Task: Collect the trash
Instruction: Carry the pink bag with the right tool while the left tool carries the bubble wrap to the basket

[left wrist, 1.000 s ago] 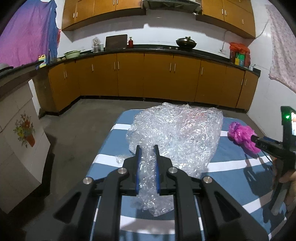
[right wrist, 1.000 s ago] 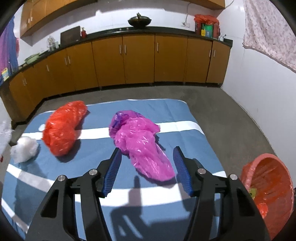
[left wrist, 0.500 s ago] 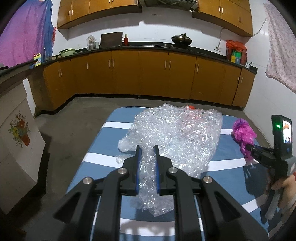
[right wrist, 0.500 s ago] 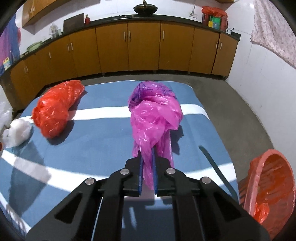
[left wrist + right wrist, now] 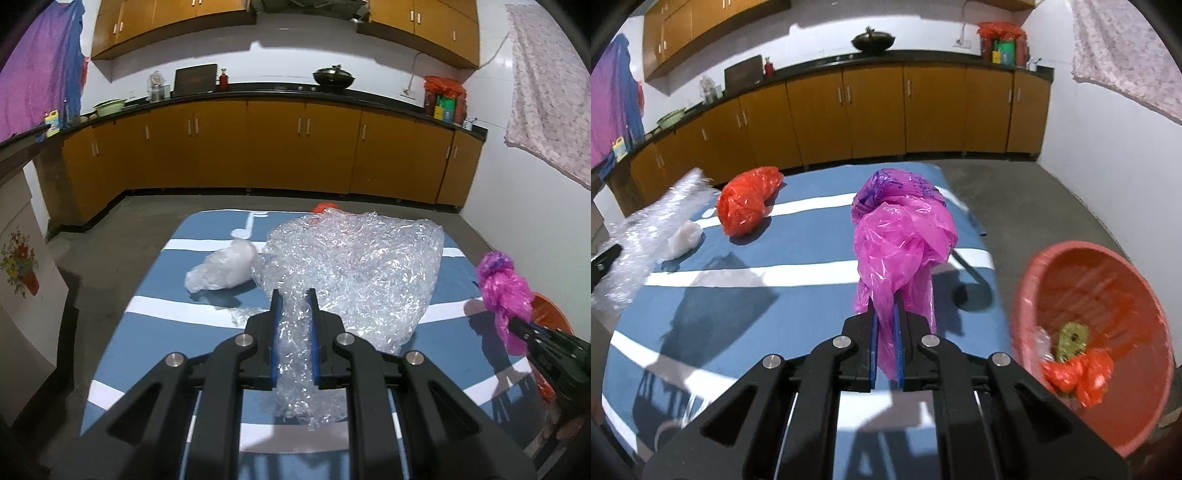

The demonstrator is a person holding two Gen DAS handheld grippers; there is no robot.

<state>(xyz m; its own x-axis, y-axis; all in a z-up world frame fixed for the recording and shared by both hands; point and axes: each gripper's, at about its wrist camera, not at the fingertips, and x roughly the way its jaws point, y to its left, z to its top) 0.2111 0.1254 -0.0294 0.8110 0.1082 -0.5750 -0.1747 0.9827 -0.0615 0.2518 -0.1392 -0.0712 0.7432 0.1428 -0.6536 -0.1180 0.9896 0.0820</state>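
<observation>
Items on the blue-and-white striped cloth [image 5: 798,236], listed left to right as seen from the near edge.

One sheet of clear bubble wrap [image 5: 354,266], large and crumpled, stood at the left. A twisted tail of it ran back between the fingers of the left gripper [image 5: 293,306], which were drawn narrow and clamped on it; the bulk spread beyond the fingertips above the cloth.

One small white plastic wad [image 5: 221,269] lay on the cloth just left of the bubble wrap in the left wrist view, on a white stripe.

One red plastic bag [image 5: 748,199], bunched, lay farther back on the cloth, well apart from both grippers. Only a sliver of it showed over the bubble wrap from the left side.

One magenta plastic bag [image 5: 901,236], with a purple printed patch at its far end, was right of centre. The right gripper [image 5: 885,314] had its fingers pressed nearly together on the bag's near tail; the bag bulged up beyond the tips, clear of the cloth, with its shadow beside it.

One red basket [image 5: 1052,258] was at the far right, off the cloth's edge, over the grey floor. Inside it: one crumpled red plastic piece [image 5: 1078,376] and one olive-green scrap [image 5: 1071,338]; a pale bit beside them was too blurred to name.

Count: two grippers, both holding; four pieces of plastic trash at the cloth; one basket.

Backdrop: one run of orange-brown cabinets [image 5: 273,147] along the far wall.
</observation>
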